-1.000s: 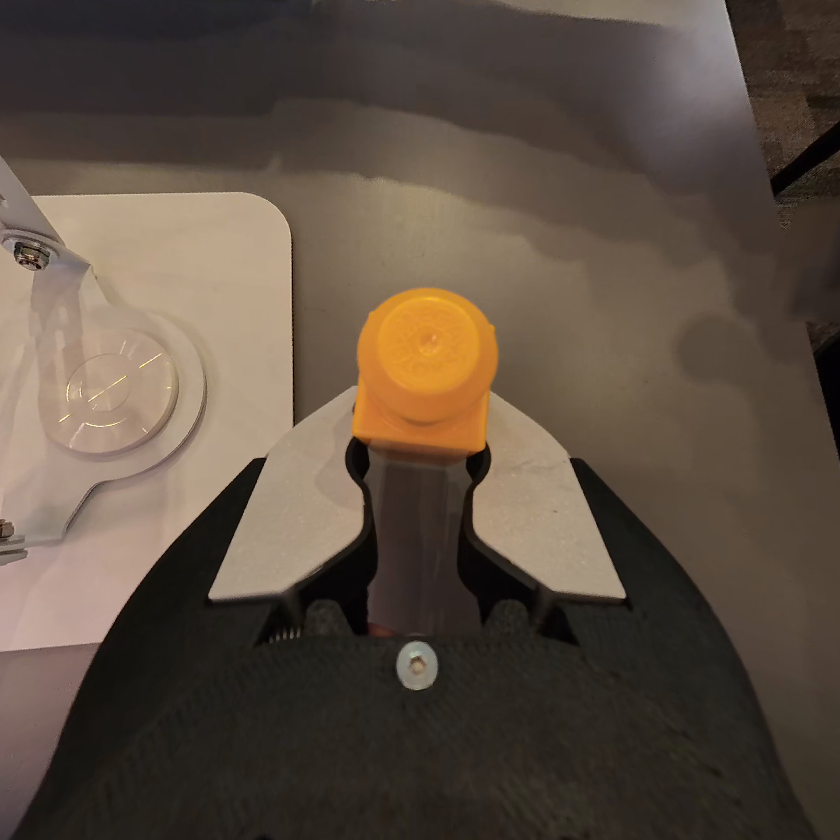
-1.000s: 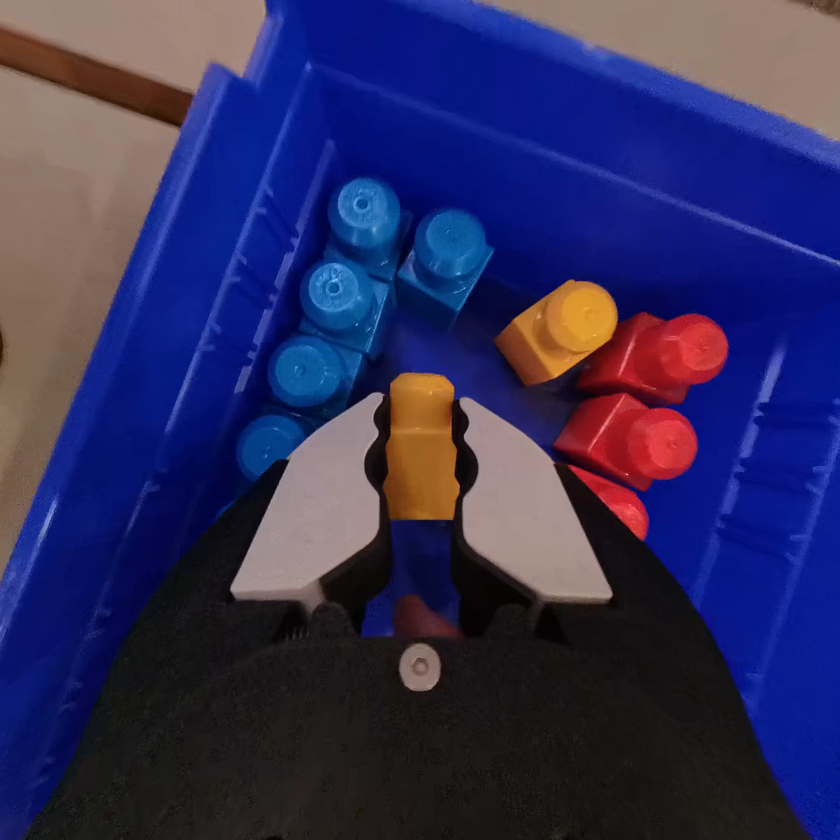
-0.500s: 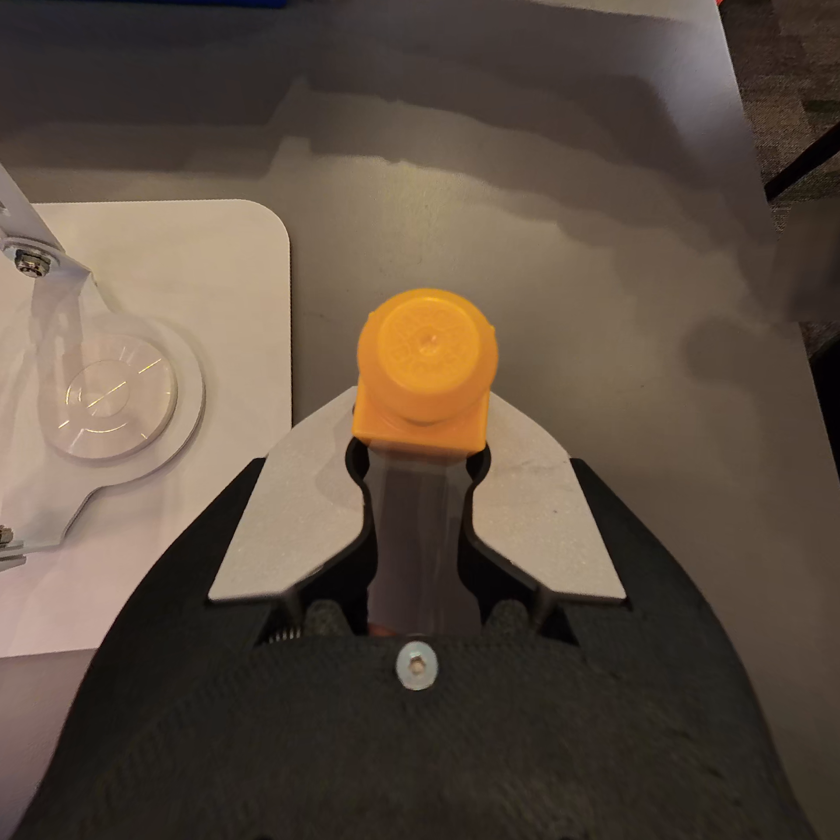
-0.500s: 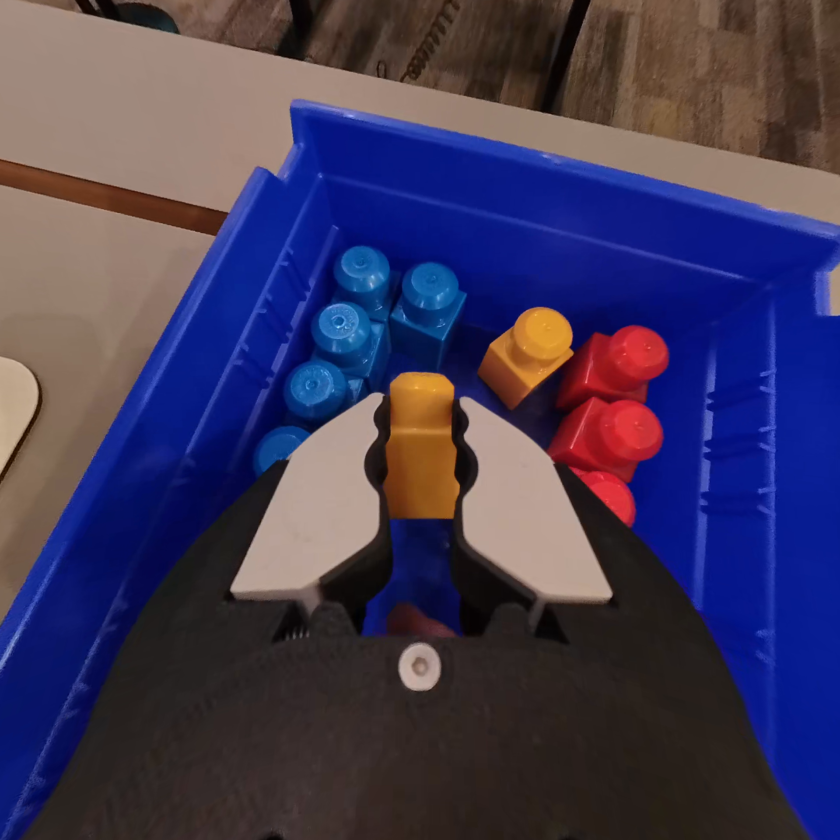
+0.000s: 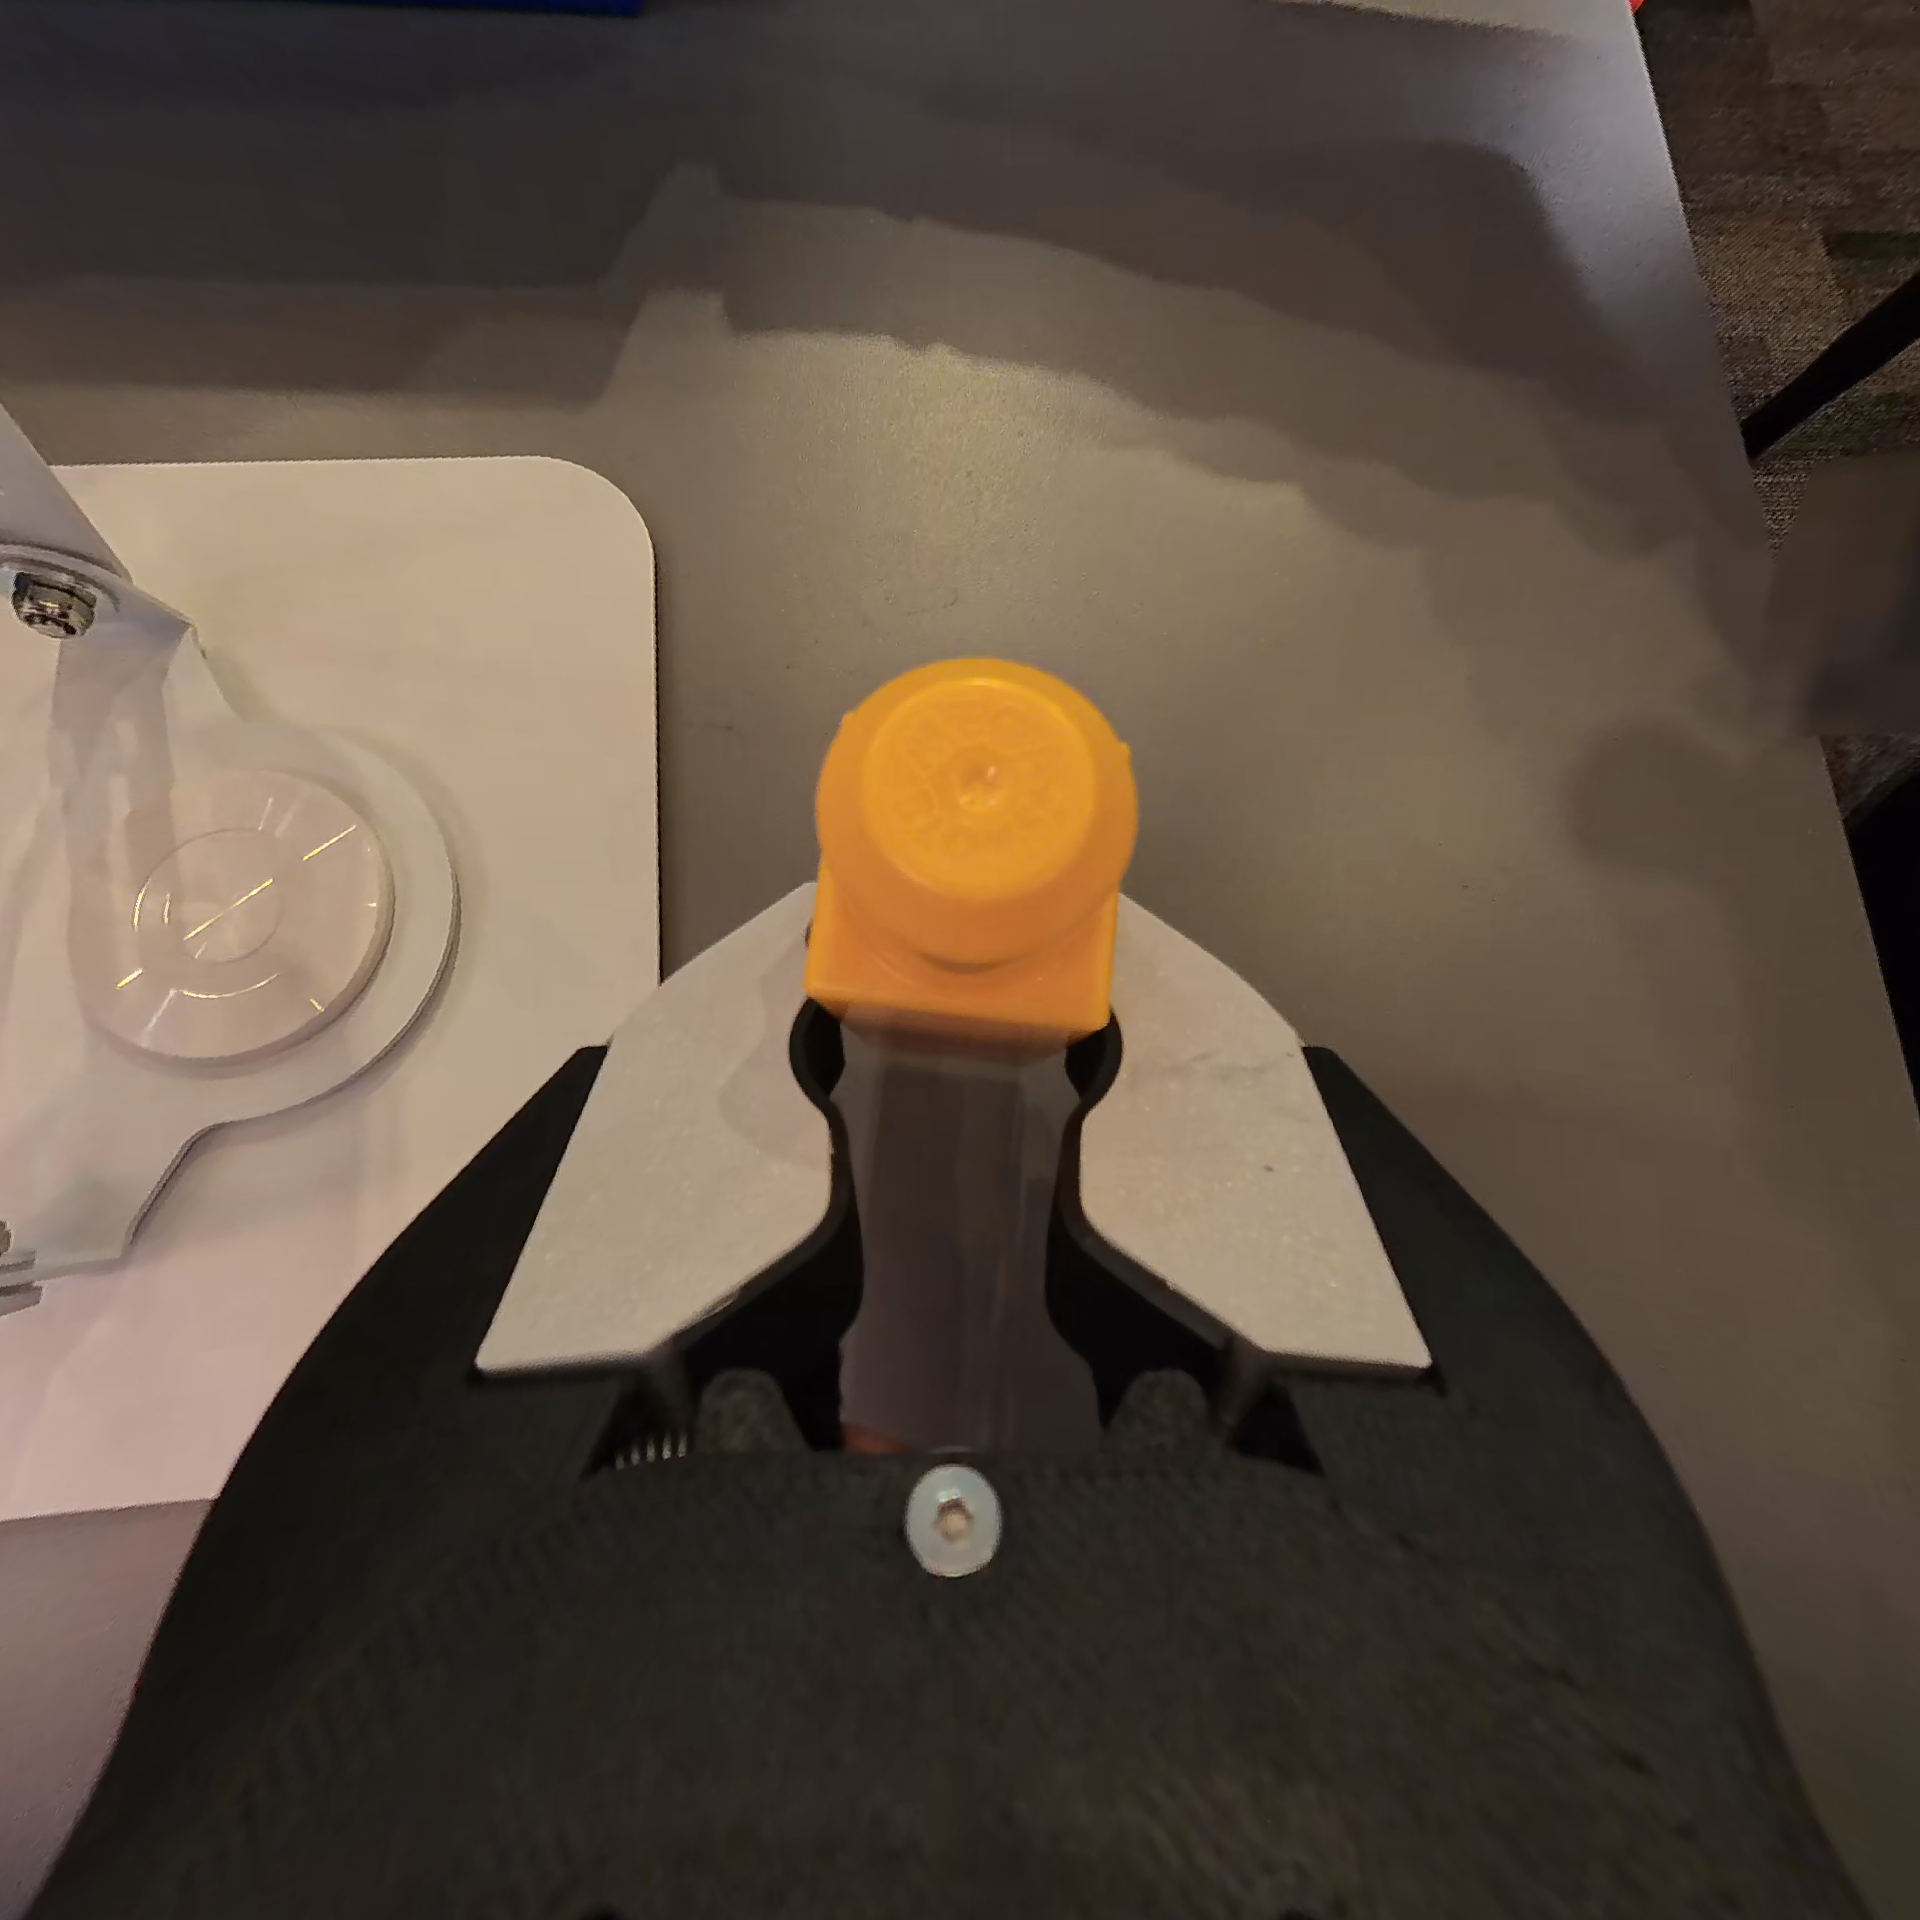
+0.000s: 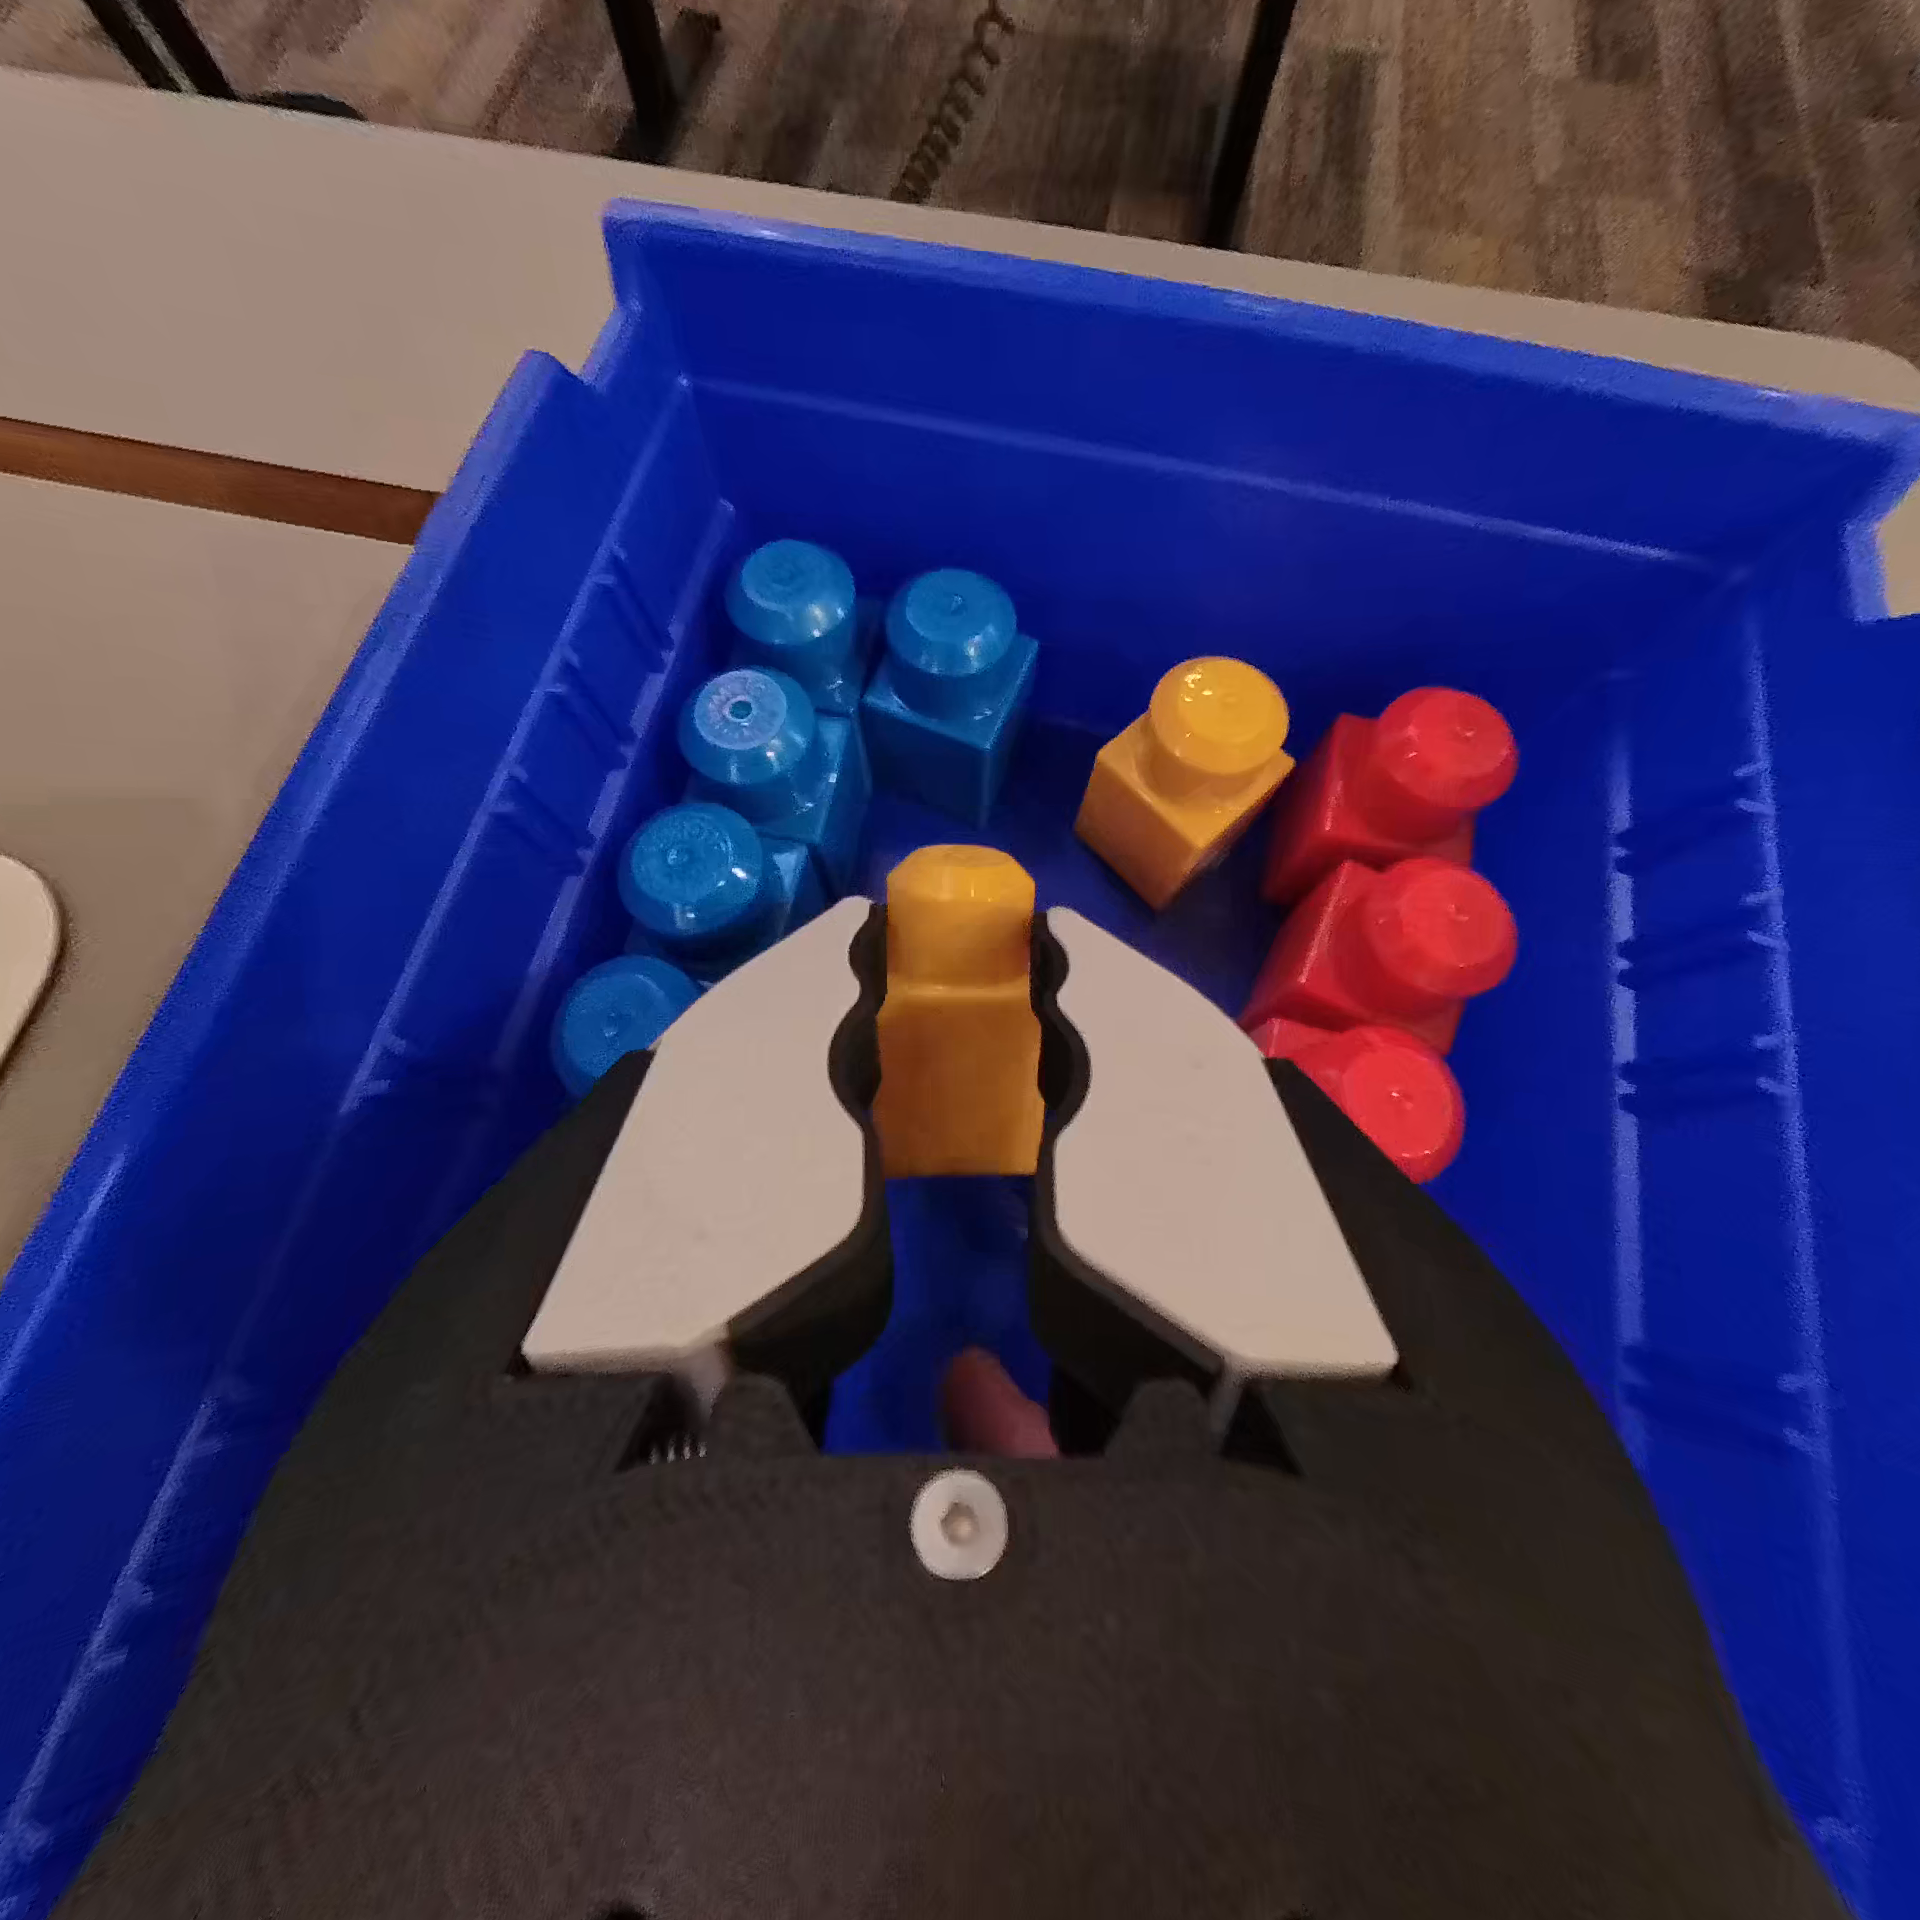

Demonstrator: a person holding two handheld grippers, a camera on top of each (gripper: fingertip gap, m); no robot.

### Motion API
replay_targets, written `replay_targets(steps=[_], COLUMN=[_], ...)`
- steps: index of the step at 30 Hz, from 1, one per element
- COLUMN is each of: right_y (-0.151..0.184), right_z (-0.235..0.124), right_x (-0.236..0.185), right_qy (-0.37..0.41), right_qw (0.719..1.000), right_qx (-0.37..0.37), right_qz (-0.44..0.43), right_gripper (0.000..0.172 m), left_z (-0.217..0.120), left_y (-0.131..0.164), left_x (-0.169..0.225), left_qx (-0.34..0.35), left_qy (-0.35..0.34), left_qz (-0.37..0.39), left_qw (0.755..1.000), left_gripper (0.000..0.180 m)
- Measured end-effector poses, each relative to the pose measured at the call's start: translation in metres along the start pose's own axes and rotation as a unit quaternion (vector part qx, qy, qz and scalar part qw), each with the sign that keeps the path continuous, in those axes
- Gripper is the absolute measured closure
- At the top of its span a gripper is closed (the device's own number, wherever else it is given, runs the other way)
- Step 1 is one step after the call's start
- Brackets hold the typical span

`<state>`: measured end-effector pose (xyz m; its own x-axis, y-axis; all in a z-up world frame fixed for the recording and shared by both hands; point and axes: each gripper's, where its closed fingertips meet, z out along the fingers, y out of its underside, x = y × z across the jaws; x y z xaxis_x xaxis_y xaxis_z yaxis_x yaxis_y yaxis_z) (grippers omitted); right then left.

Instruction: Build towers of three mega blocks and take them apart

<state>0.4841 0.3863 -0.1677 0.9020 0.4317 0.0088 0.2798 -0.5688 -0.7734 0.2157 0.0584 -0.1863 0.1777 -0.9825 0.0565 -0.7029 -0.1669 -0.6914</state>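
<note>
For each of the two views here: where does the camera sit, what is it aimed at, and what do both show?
Left wrist view: on the left gripper, looking down at a dark table and white board; its fingers clamp an orange block.
Right wrist view: on the right gripper, looking down into a blue bin of blocks, clamping a yellow block.
Shared: each shows its own grey fingers gripping a block.

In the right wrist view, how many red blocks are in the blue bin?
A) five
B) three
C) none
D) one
B: three red blocks stand in a column along the right side of the blue bin, next to a loose yellow block.
</note>
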Motion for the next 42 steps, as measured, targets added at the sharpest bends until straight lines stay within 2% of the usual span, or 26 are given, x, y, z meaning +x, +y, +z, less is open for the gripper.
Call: replay_targets(steps=[5,14,17,23,26,38,39,42], right_y=[0.003,0.017,0.024,0.022,0.019,0.010,0.009,-0.003], right_z=[-0.005,-0.013,-0.012,-0.009,-0.008,0.004,0.004,-0.010], right_x=[-0.005,0.004,0.000,-0.003,0.003,0.037,0.036,0.026], right_qy=[-0.014,0.011,-0.002,0.000,0.029,0.085,0.079,0.051], right_qw=[1.000,0.998,0.996,0.995,0.993,0.990,0.991,0.996], right_qx=[-0.007,-0.055,-0.089,-0.087,-0.094,-0.107,-0.105,-0.066], right_qz=[-0.015,-0.030,-0.030,-0.050,-0.067,-0.038,-0.037,-0.025], right_gripper=[0.145,0.145,0.145,0.147,0.147,0.147,0.146,0.130], left_z=[0.001,0.002,0.003,0.001,0.002,0.000,0.000,-0.001], left_y=[0.000,0.000,0.000,-0.001,-0.001,-0.003,-0.003,-0.006], left_x=[0.000,0.001,0.001,0.002,0.001,0.001,0.001,0.000], left_qx=[-0.001,-0.002,-0.003,0.000,-0.001,0.006,0.008,0.013], left_qy=[0.001,0.004,0.004,0.004,0.004,0.003,0.003,-0.001], left_qz=[0.000,0.000,0.001,0.001,0.001,-0.001,-0.001,0.000], left_qw=[1.000,1.000,1.000,1.000,1.000,1.000,1.000,1.000], left_gripper=[0.141,0.141,0.141,0.141,0.141,0.141,0.141,0.141])
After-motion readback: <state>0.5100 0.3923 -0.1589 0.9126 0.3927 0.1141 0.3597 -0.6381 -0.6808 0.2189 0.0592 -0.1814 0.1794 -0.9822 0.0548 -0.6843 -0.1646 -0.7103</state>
